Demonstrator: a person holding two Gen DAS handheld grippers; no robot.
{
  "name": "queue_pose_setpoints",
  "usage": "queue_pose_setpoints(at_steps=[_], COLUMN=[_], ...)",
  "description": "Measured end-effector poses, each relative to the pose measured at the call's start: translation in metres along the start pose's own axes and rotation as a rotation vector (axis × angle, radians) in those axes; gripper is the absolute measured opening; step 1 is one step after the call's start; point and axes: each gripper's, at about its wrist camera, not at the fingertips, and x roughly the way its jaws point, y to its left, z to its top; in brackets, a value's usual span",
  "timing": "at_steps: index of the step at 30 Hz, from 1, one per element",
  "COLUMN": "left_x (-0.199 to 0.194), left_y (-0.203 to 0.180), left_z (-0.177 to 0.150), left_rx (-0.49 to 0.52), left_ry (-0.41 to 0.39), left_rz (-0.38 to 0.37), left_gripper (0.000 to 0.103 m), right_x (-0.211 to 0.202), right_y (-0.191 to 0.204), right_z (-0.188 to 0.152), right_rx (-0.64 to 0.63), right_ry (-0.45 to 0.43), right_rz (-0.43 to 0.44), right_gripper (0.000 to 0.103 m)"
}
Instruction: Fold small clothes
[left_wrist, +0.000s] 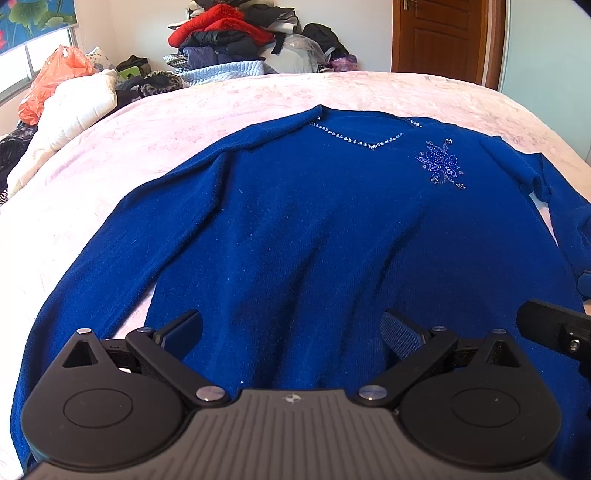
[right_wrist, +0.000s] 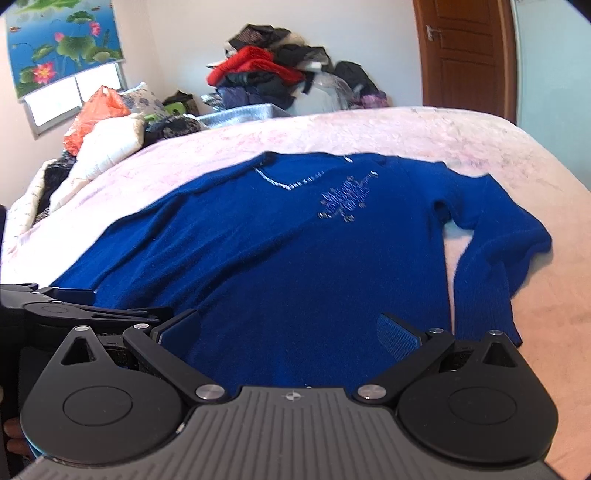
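Both claws, left (left_wrist: 291, 332) and right (right_wrist: 290, 332), wide-spread above blue sweater (left_wrist: 314, 229).

pink bed (left_wrist: 184, 122), wooden door (left_wrist: 439, 37), daylit window (right_wrist: 55, 99)

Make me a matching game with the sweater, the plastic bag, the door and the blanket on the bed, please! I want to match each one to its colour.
Things:
1. sweater
2. plastic bag
3. door
4. blanket

Colours:
A. brown
B. pale pink
C. deep blue
D. orange

Right pairs: 1-C, 2-D, 3-A, 4-B.
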Motion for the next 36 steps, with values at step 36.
queue_pose_setpoints(at_steps=[36], left_x=[0.005], left_y=[0.002], left_z=[-0.001], left_rx=[-0.012], left_ry=[0.014], left_rz=[0.005], left_gripper=[0.103], right_x=[-0.005], right_y=[0.0], right_z=[-0.003], right_rx=[-0.005], right_ry=[-0.037], right_rz=[-0.022], right_gripper=[0.103])
